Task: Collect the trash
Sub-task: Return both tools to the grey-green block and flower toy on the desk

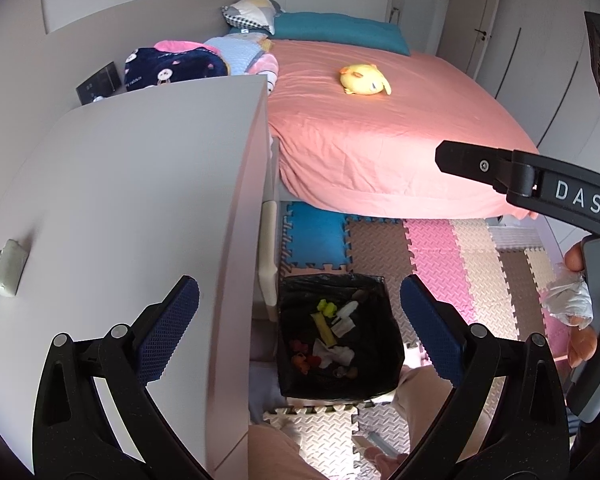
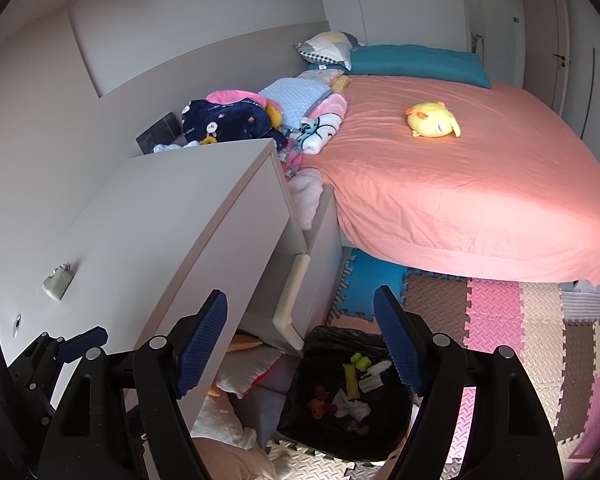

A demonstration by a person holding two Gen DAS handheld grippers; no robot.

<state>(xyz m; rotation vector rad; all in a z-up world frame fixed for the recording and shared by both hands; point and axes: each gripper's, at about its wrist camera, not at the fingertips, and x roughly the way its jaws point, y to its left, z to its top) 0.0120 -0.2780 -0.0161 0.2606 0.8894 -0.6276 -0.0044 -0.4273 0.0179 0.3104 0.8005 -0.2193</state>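
The left tool (image 1: 300,312) hung with its blue pads apart and nothing between them, above a black-lined bin (image 1: 340,336) on the floor. The right tool (image 2: 300,336) likewise stood apart and empty over the same bin (image 2: 346,394). Inside lay the trash (image 1: 332,336): yellow, white and red scraps. In the left view, white letters "DAS" (image 1: 579,196) showed on the right tool's black body, and a hand (image 1: 576,292) at the right edge held crumpled white stuff. The bin stood just beside a white desk (image 1: 140,200), on foam floor mats (image 1: 440,248) in pink, cream, brown and blue. Beyond stood a bed (image 2: 460,184) with a salmon sheet, a yellow plush toy (image 2: 434,120) and a teal pillow (image 2: 416,62).
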